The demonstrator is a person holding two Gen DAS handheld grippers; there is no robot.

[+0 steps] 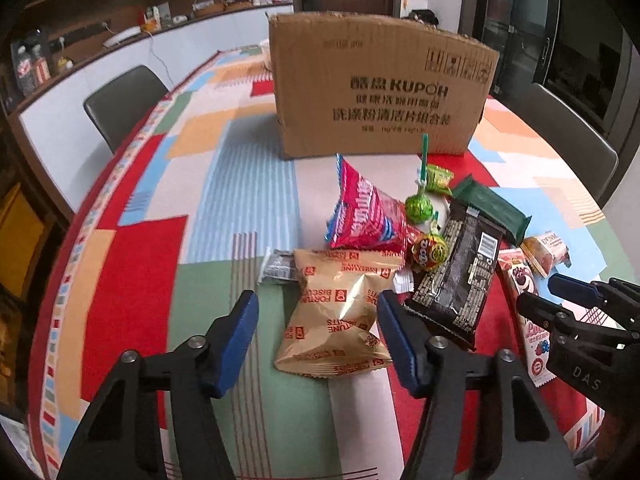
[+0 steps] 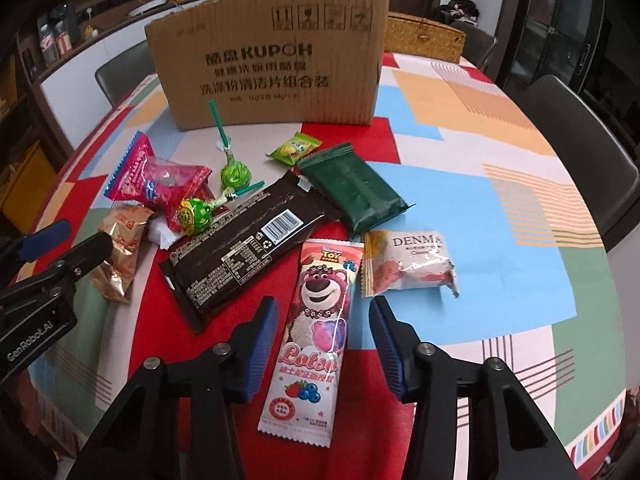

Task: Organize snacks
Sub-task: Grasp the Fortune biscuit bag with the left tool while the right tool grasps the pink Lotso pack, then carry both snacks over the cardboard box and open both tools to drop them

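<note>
The left gripper (image 1: 318,320) hangs low over the table with its blue pads spread wide, and the gold biscuit bag (image 1: 336,312) lies between them, touched by neither as far as I can see. The right gripper (image 2: 322,334) is just as wide apart, straddling the lower half of the pink bear bar (image 2: 316,336), which lies flat with its printed face up.

Just right of the gold bag sits the long dark chocolate bar (image 2: 244,248), barcode side up, running diagonally. A small grey packet (image 1: 278,266) peeks out from behind the gold bag's left corner. Above the gold bag lies the pink candy bag (image 1: 368,216), puffed up and leaning against two green lollipops (image 2: 236,174), one with its stick pointing up toward the box. A small green candy (image 2: 294,148) lies beyond them, and the dark green packet (image 2: 356,188) lies just past the far end of the chocolate bar. To the right of the bear bar, close beside its top, lies a white cake packet (image 2: 408,264).

All of it lies on a bright patchwork tablecloth (image 2: 500,200). The cardboard box (image 2: 272,60) stands behind the snacks, and a wicker basket (image 2: 424,38) shows behind its right edge. Dark chairs (image 2: 572,132) ring the table.
</note>
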